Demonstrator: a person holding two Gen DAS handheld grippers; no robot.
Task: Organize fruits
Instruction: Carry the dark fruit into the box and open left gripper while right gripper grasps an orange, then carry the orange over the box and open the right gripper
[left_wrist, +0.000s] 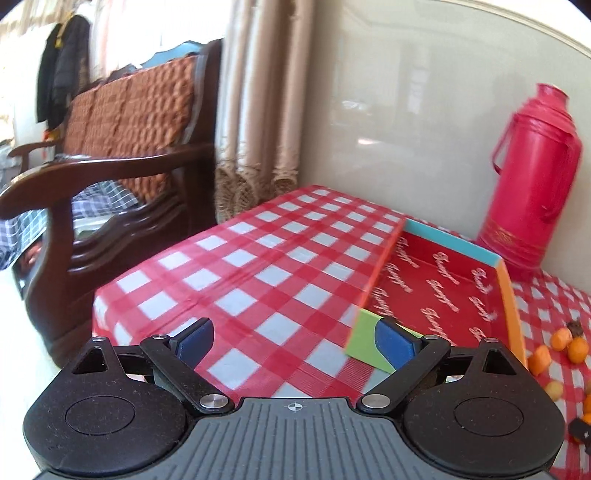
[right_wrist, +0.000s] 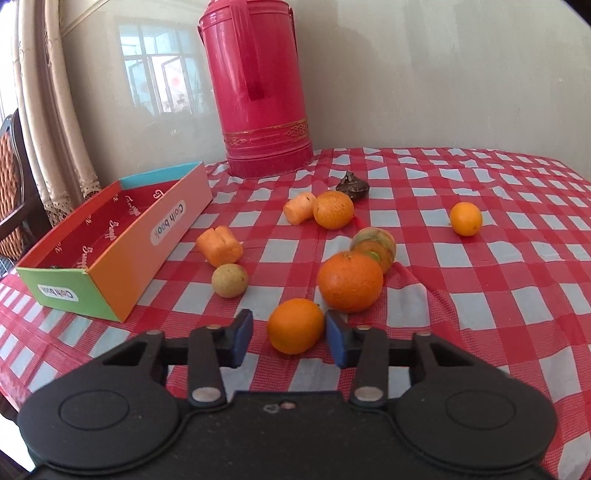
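Note:
Several fruits lie on the red checked tablecloth (right_wrist: 480, 295). A small orange (right_wrist: 294, 325) sits between the pads of my open right gripper (right_wrist: 289, 336); the pads stand just off its sides. Behind it are a larger orange (right_wrist: 349, 281), a striped green-orange fruit (right_wrist: 373, 246), a tan round fruit (right_wrist: 229, 280), two carrot-like pieces (right_wrist: 219, 246) (right_wrist: 300, 208), another orange (right_wrist: 333, 209) and a small orange (right_wrist: 466, 218) at right. An open colourful box (right_wrist: 110, 258) stands at left. My left gripper (left_wrist: 293, 341) is open and empty beside the box's near green corner (left_wrist: 365, 339).
A tall red thermos (right_wrist: 258, 85) stands by the wall behind the fruits; it also shows in the left wrist view (left_wrist: 532, 173). A small dark brown object (right_wrist: 352, 187) lies near it. A wooden armchair (left_wrist: 110, 166) stands beyond the table's left edge.

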